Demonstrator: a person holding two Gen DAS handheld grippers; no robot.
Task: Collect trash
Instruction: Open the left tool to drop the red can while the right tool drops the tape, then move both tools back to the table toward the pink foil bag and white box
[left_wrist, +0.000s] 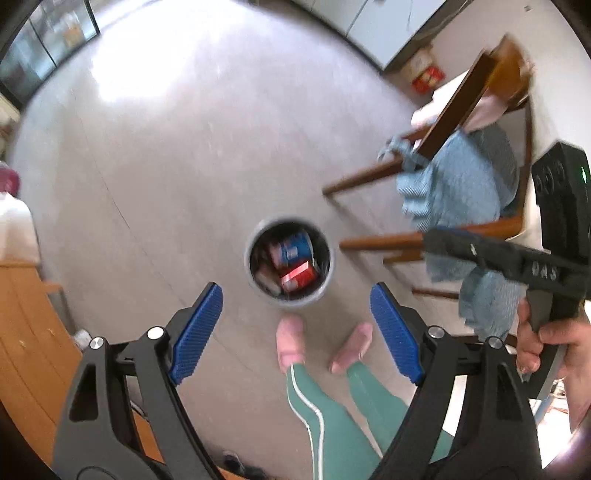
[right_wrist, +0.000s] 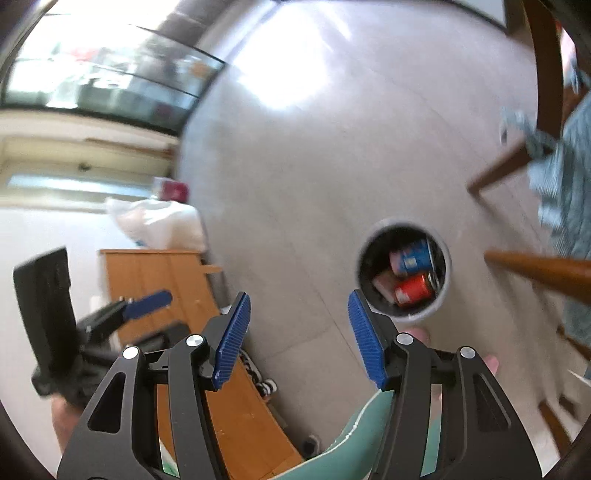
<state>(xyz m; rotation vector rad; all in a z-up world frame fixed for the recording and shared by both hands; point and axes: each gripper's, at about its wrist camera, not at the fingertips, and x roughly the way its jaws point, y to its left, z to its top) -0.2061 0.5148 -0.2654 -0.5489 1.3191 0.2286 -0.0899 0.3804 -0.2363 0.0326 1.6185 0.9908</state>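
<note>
Both the left gripper (left_wrist: 296, 326) and the right gripper (right_wrist: 298, 339) stand spread and empty. Ahead of both, the bin (left_wrist: 328, 258) holds cans. Bare floor (left_wrist: 166, 147) lies beyond it, chair legs (left_wrist: 380, 243) crowding the right.

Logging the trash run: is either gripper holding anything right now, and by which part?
Nothing is held. The left gripper and right gripper both stand open and empty above the trash bin, which already contains cans.
</note>
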